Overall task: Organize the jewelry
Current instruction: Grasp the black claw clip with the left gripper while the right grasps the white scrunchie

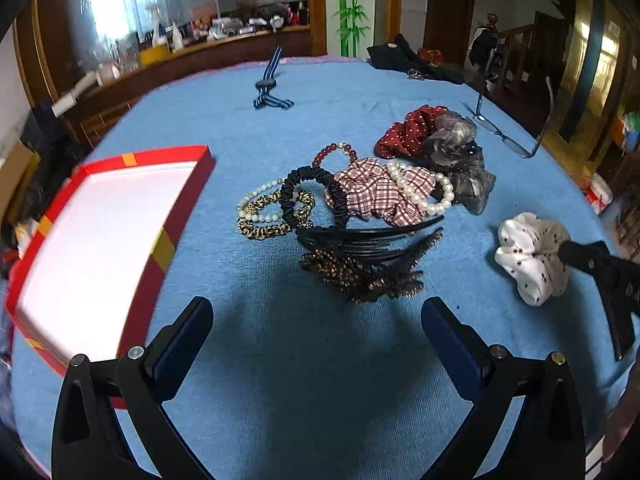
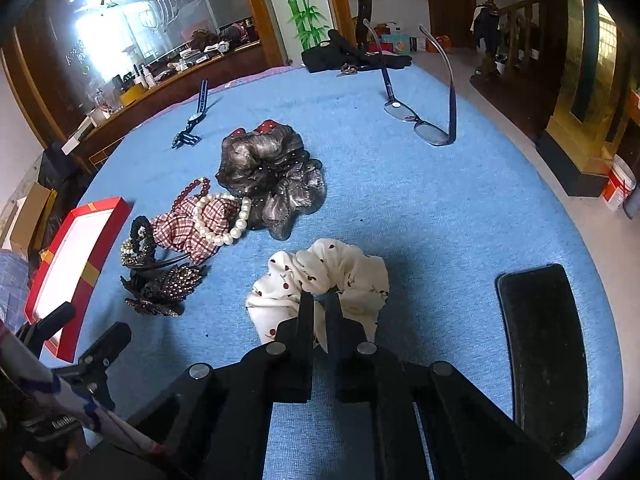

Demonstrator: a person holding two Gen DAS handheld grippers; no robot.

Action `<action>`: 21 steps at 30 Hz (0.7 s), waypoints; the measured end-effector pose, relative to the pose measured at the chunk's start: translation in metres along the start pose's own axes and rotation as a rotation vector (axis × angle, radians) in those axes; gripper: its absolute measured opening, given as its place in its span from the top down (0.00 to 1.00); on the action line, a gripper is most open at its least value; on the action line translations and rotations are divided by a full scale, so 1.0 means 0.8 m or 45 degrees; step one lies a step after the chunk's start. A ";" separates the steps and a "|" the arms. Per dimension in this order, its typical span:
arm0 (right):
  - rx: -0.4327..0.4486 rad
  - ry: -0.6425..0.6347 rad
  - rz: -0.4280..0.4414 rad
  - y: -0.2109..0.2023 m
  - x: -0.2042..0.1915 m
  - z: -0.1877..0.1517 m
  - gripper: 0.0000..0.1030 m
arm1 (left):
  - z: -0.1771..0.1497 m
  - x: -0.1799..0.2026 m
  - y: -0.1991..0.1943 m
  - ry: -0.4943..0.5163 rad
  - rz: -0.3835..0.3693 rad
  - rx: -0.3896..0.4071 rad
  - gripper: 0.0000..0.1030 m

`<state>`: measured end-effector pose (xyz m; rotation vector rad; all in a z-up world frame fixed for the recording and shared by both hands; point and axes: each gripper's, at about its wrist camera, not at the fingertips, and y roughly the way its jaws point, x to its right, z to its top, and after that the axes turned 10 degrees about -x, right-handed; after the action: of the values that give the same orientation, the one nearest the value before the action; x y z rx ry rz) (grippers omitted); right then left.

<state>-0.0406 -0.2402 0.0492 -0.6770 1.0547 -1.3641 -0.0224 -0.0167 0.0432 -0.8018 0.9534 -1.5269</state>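
A bench (image 1: pixel 320 360) covered in blue cloth holds a red box (image 1: pixel 160 240) with gold bands and a white inside. A white scrunchie (image 2: pixel 320 268) carries small red cherries. Nearby lie a red-and-white checked scrunchie (image 1: pixel 376 192), a dark red scrunchie with white dots (image 1: pixel 404 132), a sheer grey scrunchie (image 2: pixel 272 172), a plain black scrunchie (image 1: pixel 316 188), and a white pearl bracelet (image 1: pixel 424 192).

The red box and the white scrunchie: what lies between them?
The accessory pile lies between red box and white scrunchie, in the left wrist view.
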 end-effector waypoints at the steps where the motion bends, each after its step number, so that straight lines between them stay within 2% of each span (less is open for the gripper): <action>1: -0.003 0.011 0.002 0.000 0.002 0.000 0.94 | 0.003 -0.003 0.003 -0.008 -0.018 -0.009 0.00; 4: -0.004 0.036 0.005 -0.002 0.009 0.000 0.94 | 0.011 -0.009 0.011 -0.027 -0.070 -0.035 0.00; 8: -0.016 0.050 0.014 -0.001 0.014 0.001 0.89 | 0.018 -0.001 0.019 0.002 -0.087 -0.053 0.00; 10: -0.018 0.065 0.019 0.001 0.018 0.001 0.80 | 0.023 0.005 0.027 0.029 -0.079 -0.061 0.00; 12: -0.011 0.076 0.027 -0.001 0.021 0.001 0.61 | 0.030 0.009 0.036 0.039 -0.097 -0.081 0.00; 16: -0.002 0.088 0.022 -0.003 0.026 0.001 0.56 | 0.039 0.017 0.048 0.067 -0.080 -0.094 0.00; 18: -0.003 0.099 0.026 -0.003 0.030 0.002 0.45 | 0.044 0.024 0.055 0.092 -0.066 -0.099 0.00; 21: -0.003 0.101 0.033 -0.001 0.031 0.003 0.40 | 0.050 0.031 0.067 0.113 -0.035 -0.107 0.00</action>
<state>-0.0415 -0.2650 0.0461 -0.6134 1.1245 -1.3772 0.0328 -0.0503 0.0126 -0.8154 1.0821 -1.5651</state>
